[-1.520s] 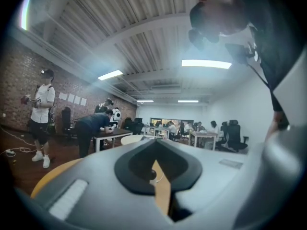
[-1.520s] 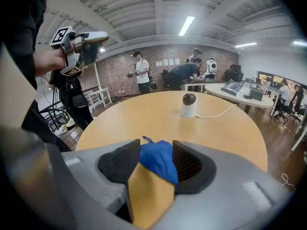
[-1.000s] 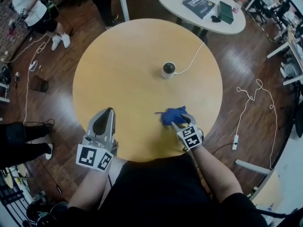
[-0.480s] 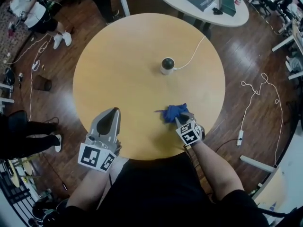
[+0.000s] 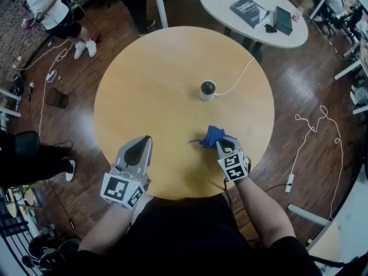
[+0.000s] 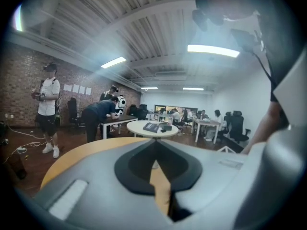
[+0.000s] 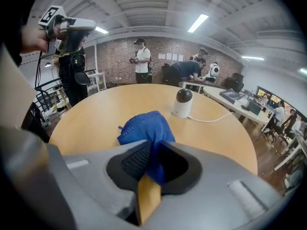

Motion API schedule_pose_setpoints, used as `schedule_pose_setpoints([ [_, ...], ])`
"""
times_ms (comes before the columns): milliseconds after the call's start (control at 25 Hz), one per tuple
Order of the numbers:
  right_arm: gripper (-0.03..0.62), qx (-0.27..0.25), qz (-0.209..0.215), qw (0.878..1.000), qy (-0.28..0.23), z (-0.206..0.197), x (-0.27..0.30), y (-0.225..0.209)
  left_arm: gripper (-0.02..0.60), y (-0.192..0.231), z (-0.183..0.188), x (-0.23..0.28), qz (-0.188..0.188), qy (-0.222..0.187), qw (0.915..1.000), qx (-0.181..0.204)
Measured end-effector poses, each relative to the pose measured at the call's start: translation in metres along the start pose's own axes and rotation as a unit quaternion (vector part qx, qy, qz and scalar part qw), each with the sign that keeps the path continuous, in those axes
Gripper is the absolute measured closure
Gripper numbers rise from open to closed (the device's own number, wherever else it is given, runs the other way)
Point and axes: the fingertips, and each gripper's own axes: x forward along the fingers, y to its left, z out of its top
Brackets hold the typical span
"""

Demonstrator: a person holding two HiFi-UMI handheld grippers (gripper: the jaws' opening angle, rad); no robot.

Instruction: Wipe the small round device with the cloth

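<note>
The small round device [image 5: 207, 88], white with a black top, stands upright near the middle of the round wooden table [image 5: 144, 79], and a white cable [image 5: 238, 75] runs from it to the far right. In the right gripper view the device [image 7: 183, 102] is ahead, beyond the cloth. A blue cloth [image 5: 211, 135] is bunched near the table's front right. My right gripper [image 5: 221, 142] is closing on the near edge of the cloth [image 7: 144, 127], which is pinched between its jaws [image 7: 152, 146]. My left gripper [image 5: 146, 138] hovers at the front left with its tips together and nothing held.
A white oval table [image 5: 214, 6] behind holds a dark book [image 5: 248, 11] and a green box [image 5: 282, 19]. People stand at the far left [image 5: 49, 10]. Cables lie on the wood floor at the left [image 5: 43, 91] and right [image 5: 305, 125].
The right gripper's jaws have closed on the blue cloth, which has bunched up narrower. The left gripper has drifted slightly forward and right.
</note>
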Motion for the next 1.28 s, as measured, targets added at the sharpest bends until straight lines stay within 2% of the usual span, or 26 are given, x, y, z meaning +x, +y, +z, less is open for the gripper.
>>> schedule_pose_setpoints([
  [120,0.540,-0.004,-0.010,1.000,-0.020,0.020,0.004,-0.017,0.577,-0.003,0.012,0.000,0.000,-0.010,0.9999,0.013],
  [240,0.540,-0.002,-0.013,0.999,-0.035,0.037,0.013,-0.030,0.577,0.003,0.015,-0.001,0.018,-0.012,0.9997,0.012],
  [440,0.542,-0.012,-0.019,0.998,-0.066,0.073,0.025,-0.051,0.577,0.008,0.014,-0.005,0.040,-0.004,0.9991,0.011],
  [680,0.542,0.005,-0.029,0.994,-0.103,0.111,0.043,-0.071,0.577,0.019,0.015,-0.013,0.067,0.005,0.9977,0.012],
  [840,0.542,-0.011,-0.040,0.991,-0.123,0.143,0.051,-0.089,0.577,0.020,0.012,-0.014,0.079,0.011,0.9968,0.004],
  [1080,0.542,-0.036,-0.057,0.992,-0.108,0.170,0.077,-0.106,0.577,0.020,0.001,-0.027,0.095,0.029,0.9951,-0.004],
  [1280,0.542,-0.059,-0.040,0.995,-0.075,0.168,0.100,-0.099,0.577,0.033,-0.003,-0.044,0.121,0.031,0.9921,-0.011],
])
